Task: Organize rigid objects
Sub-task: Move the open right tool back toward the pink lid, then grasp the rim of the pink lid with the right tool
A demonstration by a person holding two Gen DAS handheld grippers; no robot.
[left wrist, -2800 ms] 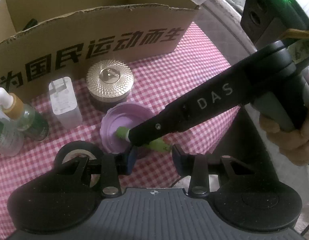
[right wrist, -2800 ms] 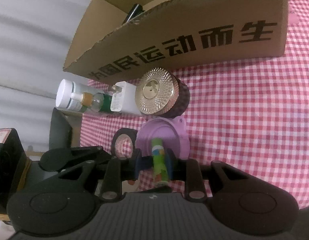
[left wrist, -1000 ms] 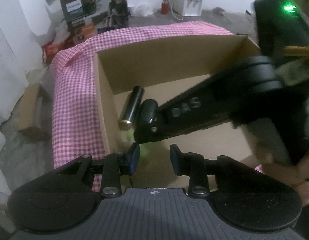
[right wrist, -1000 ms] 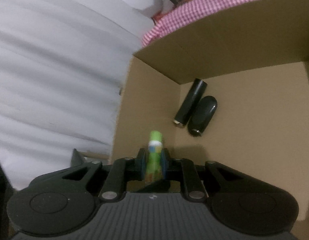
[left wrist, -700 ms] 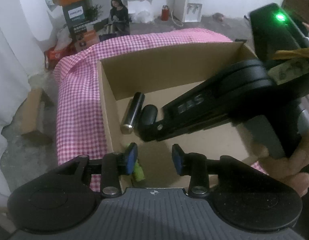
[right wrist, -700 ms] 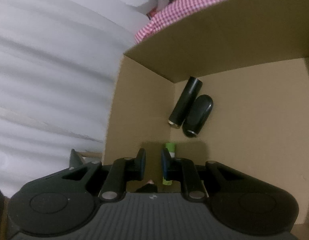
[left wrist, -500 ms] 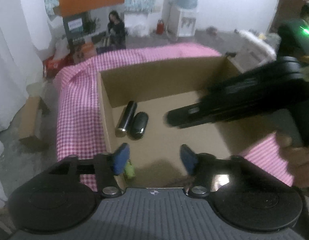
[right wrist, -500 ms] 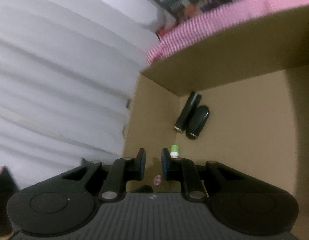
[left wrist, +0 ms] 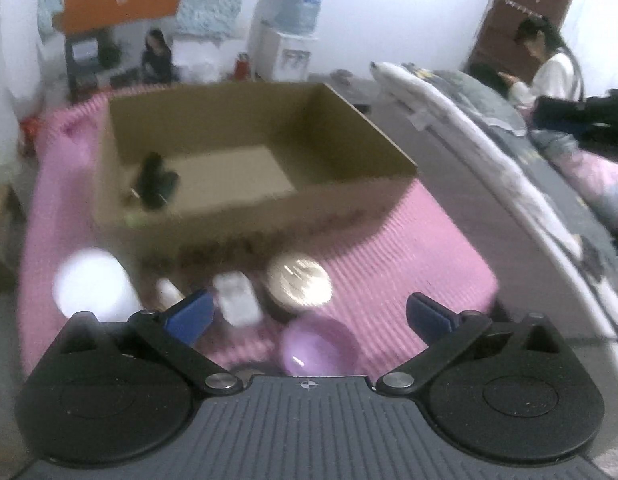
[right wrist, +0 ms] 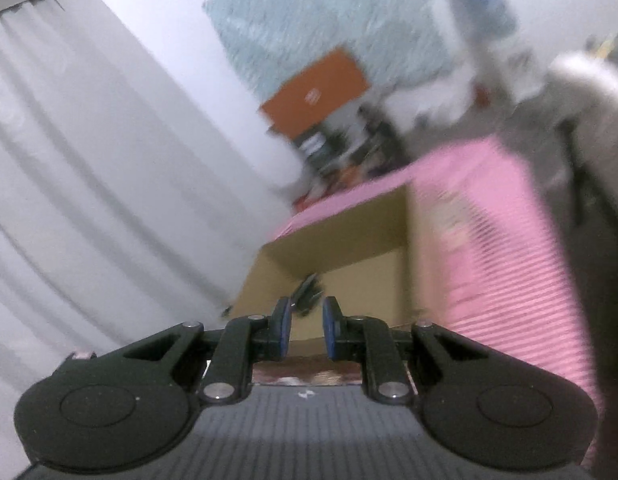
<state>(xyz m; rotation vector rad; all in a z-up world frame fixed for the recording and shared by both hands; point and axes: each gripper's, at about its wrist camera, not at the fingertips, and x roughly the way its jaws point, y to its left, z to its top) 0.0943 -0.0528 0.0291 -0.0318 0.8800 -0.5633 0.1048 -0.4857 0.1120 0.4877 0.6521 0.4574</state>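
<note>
- Left wrist camera looks down over the box from its near side.
- Right wrist camera sits lower, facing the same box endwise.

Dim, flat indoor light in both views, with a cool cast. Heavy motion blur throughout: checks on the pink cloth smeared into stripes, print on the cardboard box unreadable. Glare on the gold lid and white cap. Soft shadow under the box. Bowed fisheye edges, dark corners. Sharp only on the black tool bodies.
</note>
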